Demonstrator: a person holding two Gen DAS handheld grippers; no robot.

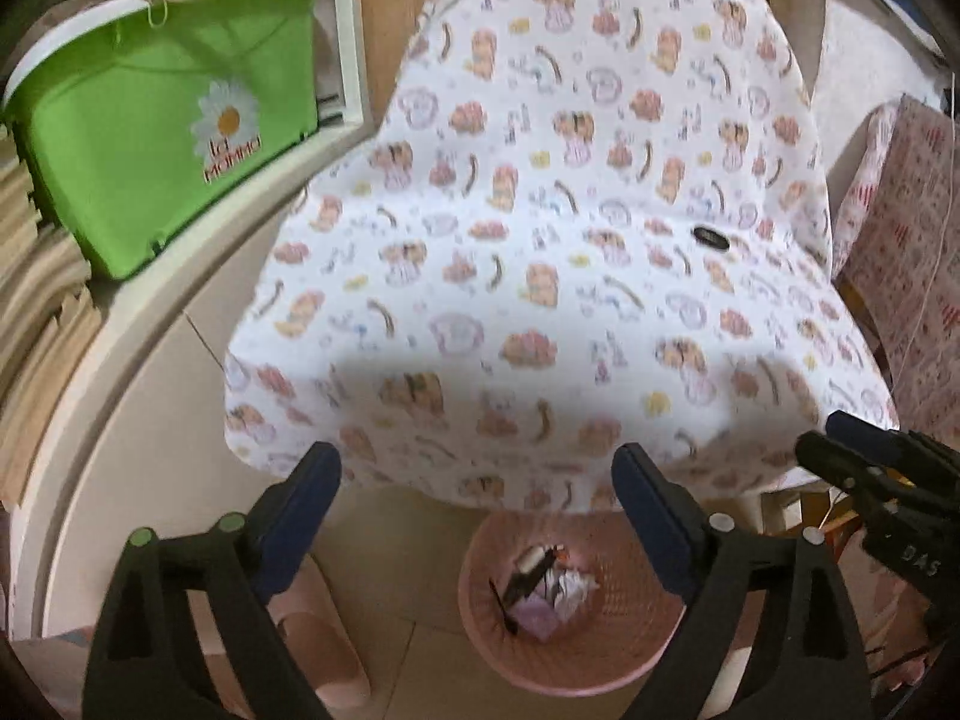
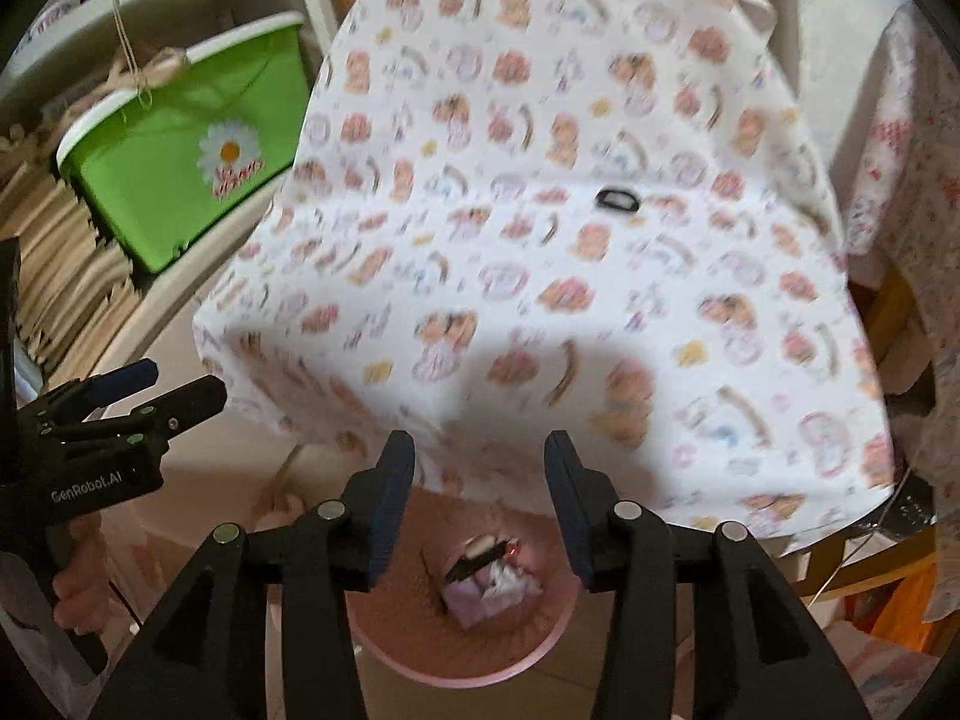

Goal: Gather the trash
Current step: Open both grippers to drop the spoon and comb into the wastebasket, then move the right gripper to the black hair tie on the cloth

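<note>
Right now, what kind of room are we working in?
Probably a lived-in home room, not a lab: a table under a cartoon-print cloth, a pink wastebasket on the tile floor, and a green tub on shelves.

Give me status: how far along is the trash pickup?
Done: the pink bin on the floor already holds crumpled trash. In hand: nothing; left gripper and right gripper are both open and empty above it. Left: one small dark object on the patterned tablecloth.
</note>
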